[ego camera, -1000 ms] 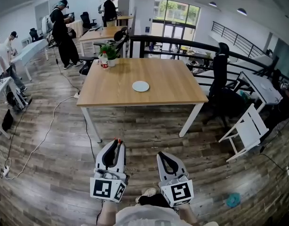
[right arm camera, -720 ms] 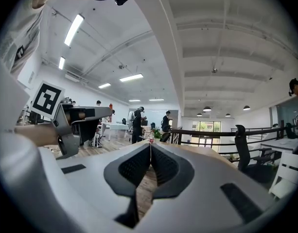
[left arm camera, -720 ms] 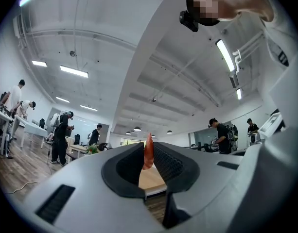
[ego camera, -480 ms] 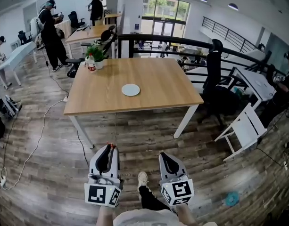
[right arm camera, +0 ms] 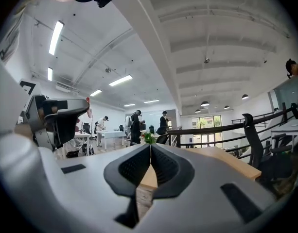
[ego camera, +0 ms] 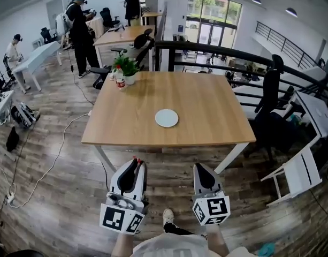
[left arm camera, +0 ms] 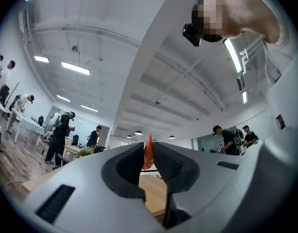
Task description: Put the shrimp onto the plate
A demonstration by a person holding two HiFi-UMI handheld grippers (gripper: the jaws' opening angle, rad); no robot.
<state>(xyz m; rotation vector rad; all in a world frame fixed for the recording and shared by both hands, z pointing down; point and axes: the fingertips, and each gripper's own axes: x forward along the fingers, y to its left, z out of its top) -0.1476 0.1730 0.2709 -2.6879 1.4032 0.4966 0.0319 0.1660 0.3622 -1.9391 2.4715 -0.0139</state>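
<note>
Table (ego camera: 206, 106) sits nearer than half second ago. Shrimp (left arm camera: 148, 152) pinched in left gripper (ego camera: 135, 163), short of table's near edge. Right gripper (ego camera: 199, 168) closed, empty. White plate (ego camera: 167, 118) mid-table; potted plant (ego camera: 126, 68) far-left corner. Wood floor (ego camera: 56, 197), open office.

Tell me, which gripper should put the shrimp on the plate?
Left. The left gripper pinches the orange-red shrimp in its jaws; the right gripper is shut and empty. The round white plate lies ahead on the light wooden table.
</note>
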